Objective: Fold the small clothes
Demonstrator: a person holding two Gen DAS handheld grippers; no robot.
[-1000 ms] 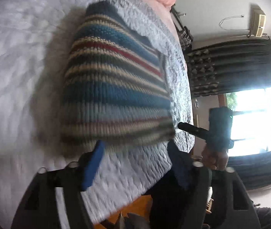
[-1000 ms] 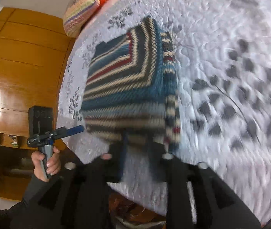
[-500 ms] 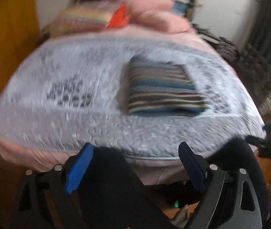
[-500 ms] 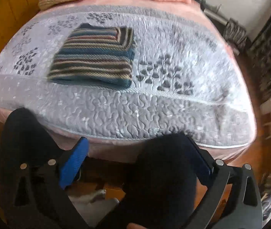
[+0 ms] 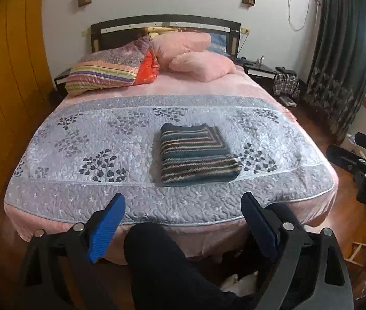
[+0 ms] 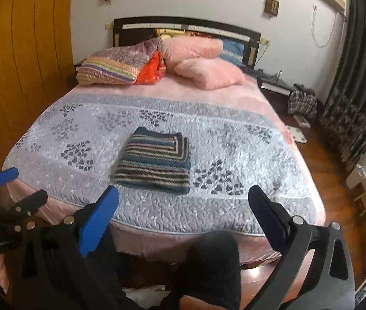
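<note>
A striped knit sweater point(image 5: 196, 155) in blue, cream and dark bands lies folded into a neat rectangle on the grey quilted bedspread point(image 5: 85, 139). The right wrist view shows the same sweater point(image 6: 154, 161) near the foot of the bedspread point(image 6: 247, 160). My left gripper point(image 5: 181, 201) is held back beyond the foot of the bed, open wide, with nothing between its blue pads. My right gripper point(image 6: 183, 193) is likewise open and empty, well short of the sweater. Each gripper shows at the edge of the other's view: the right gripper point(image 5: 348, 146) and the left gripper point(image 6: 20, 187).
Pink pillows point(image 5: 201, 64) and a striped cushion point(image 5: 105, 72) lie by the dark headboard point(image 5: 165, 24). A wooden wardrobe point(image 5: 7, 90) stands left, dark curtains point(image 5: 337, 64) right. The person's legs in dark trousers point(image 5: 162, 266) are between me and the bed.
Both grippers have pulled back from right at the sweater to beyond the foot of the bed. The right gripper has opened and the sweater lies free.
</note>
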